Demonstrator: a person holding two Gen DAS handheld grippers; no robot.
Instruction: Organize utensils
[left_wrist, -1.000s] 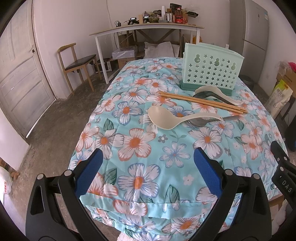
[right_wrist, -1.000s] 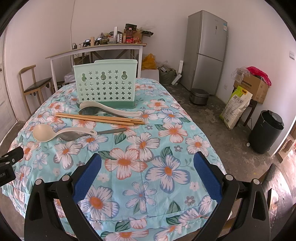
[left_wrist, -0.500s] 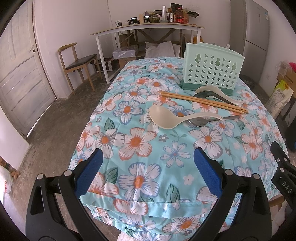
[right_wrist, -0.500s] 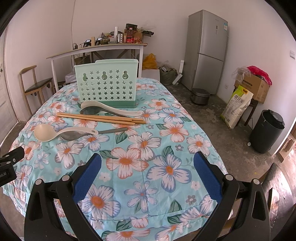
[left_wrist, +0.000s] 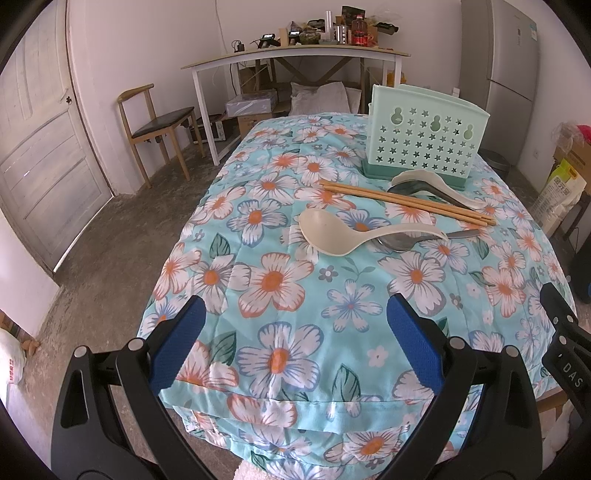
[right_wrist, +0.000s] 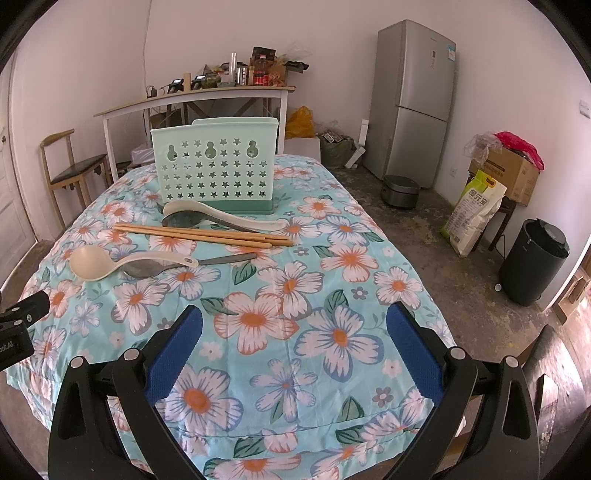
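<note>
A mint-green utensil holder (left_wrist: 424, 140) (right_wrist: 216, 164) with star holes stands upright on the floral table. In front of it lie a white spoon (left_wrist: 436, 182) (right_wrist: 221, 216), wooden chopsticks (left_wrist: 406, 201) (right_wrist: 203, 234), a cream ladle (left_wrist: 332, 234) (right_wrist: 92, 264) and a metal spoon (left_wrist: 402, 243) (right_wrist: 155, 269) partly under the ladle's handle. My left gripper (left_wrist: 295, 339) is open and empty above the table's near end. My right gripper (right_wrist: 295, 343) is open and empty, to the right of the left one, well short of the utensils.
The floral tablecloth (left_wrist: 280, 280) (right_wrist: 332, 280) drops off at the near edge. A wooden chair (left_wrist: 155, 125) and a cluttered white side table (left_wrist: 295, 55) stand behind. A fridge (right_wrist: 413, 99), a rice bag (right_wrist: 472, 210) and a black bin (right_wrist: 532, 266) stand at the right.
Both grippers have crept slightly forward toward the utensils. Nothing on the table has moved, and both jaws stay open.
</note>
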